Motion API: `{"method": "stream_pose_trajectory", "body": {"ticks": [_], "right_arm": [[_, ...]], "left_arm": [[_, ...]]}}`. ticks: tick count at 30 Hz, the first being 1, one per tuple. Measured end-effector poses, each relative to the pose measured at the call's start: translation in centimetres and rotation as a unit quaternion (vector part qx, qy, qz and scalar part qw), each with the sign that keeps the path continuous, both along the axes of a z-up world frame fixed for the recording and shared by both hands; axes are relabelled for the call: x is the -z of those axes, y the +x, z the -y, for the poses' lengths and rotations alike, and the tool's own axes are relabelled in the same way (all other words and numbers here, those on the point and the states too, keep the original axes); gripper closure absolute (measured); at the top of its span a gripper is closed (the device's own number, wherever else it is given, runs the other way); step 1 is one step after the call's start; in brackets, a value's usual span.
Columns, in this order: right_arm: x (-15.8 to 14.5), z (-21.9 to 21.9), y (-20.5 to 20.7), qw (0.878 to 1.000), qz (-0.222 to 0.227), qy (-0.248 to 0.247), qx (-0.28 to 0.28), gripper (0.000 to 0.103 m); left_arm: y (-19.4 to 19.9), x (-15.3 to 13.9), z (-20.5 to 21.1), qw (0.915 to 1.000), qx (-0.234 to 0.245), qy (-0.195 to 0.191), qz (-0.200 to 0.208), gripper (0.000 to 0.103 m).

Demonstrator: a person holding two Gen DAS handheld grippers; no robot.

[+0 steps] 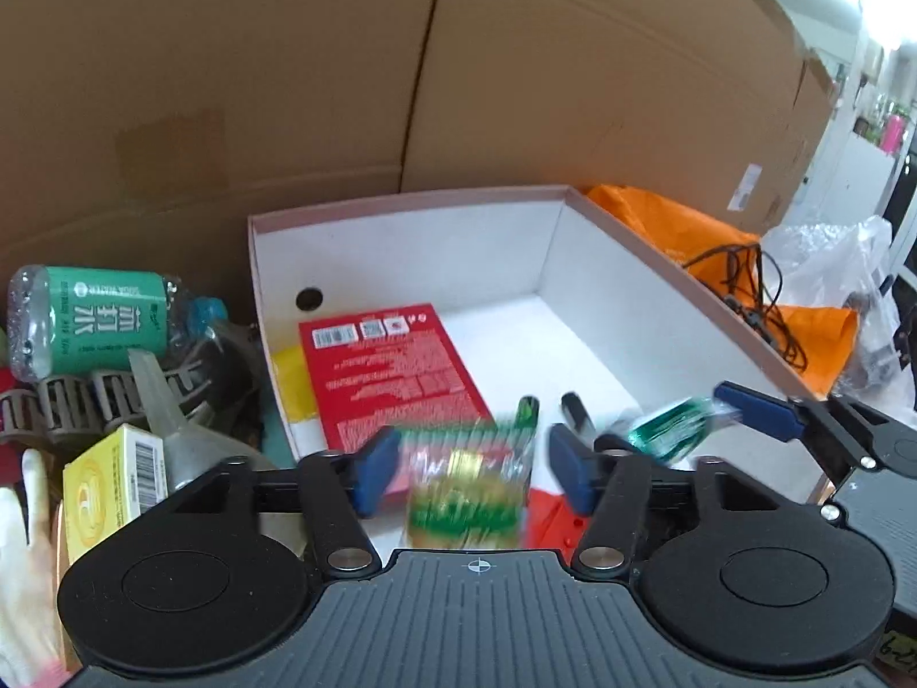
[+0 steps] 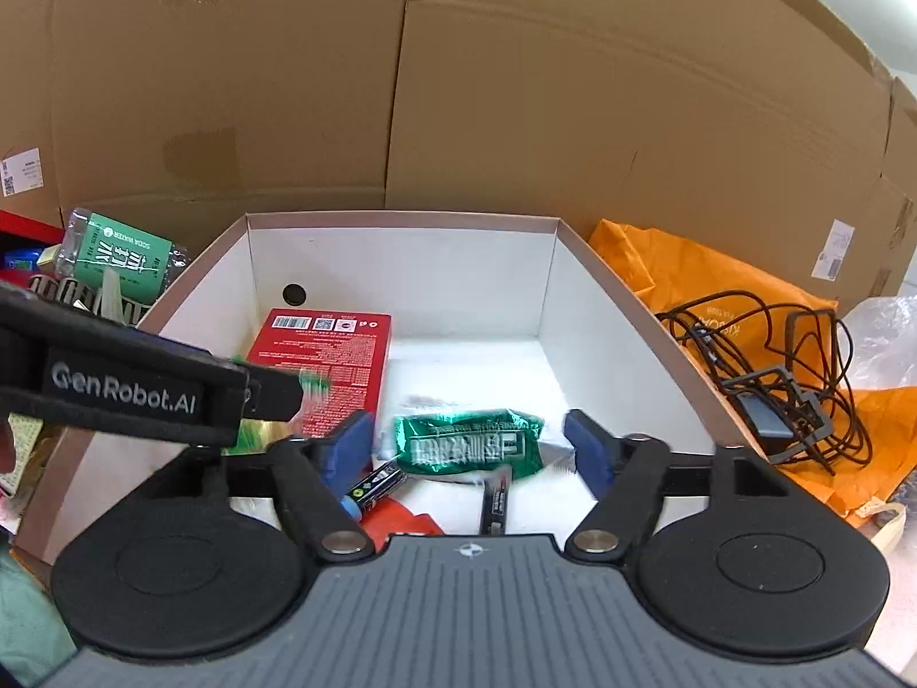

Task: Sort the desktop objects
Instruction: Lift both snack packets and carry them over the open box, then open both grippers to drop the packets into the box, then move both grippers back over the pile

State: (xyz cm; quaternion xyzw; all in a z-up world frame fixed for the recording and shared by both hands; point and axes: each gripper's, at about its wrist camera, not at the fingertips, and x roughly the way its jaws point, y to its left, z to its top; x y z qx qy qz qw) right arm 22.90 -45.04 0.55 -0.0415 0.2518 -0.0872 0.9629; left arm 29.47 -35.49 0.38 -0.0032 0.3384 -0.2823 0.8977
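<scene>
My left hand-held gripper (image 1: 467, 473) is spread wide above the white box (image 1: 401, 246); a blurred green-and-gold packet (image 1: 467, 493) sits between its fingers, and I cannot tell if they touch it. My right hand-held gripper (image 2: 467, 450) also gapes open over one green foil packet (image 2: 470, 444). Inside the box lie one red booklet (image 2: 329, 361) and two dark markers (image 2: 375, 484).

"GenRobot.AI" marks the left gripper (image 2: 275, 395); "SODA WATER" the green-labelled bottle (image 2: 123, 258).

White box (image 2: 401, 264), orange bag (image 2: 688, 275) alongside
</scene>
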Motion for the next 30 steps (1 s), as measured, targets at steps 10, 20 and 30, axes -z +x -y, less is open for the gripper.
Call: {"method": "stream_pose_trajectory", "body": {"ticks": [10, 20, 30], "right_arm": [[-1.0, -1.1, -1.9, 0.999, 0.032, -0.028, 0.002, 0.0], [-3.2, -4.1, -5.7, 0.999, 0.039, -0.008, -0.013, 0.0], [-3.7, -10.7, -10.2, 0.996, 0.065, 0.032, -0.056, 0.0]], "left_arm": [[-1.6, -1.1, -0.7, 0.9992, -0.003, -0.018, 0.036, 0.0], [-6.8, -3.3, -3.5, 0.9969, 0.005, 0.006, 0.078, 0.0], [-13.3, -4.1, -11.0, 0.9924, -0.046, 0.02, 0.113, 0.0]]}}
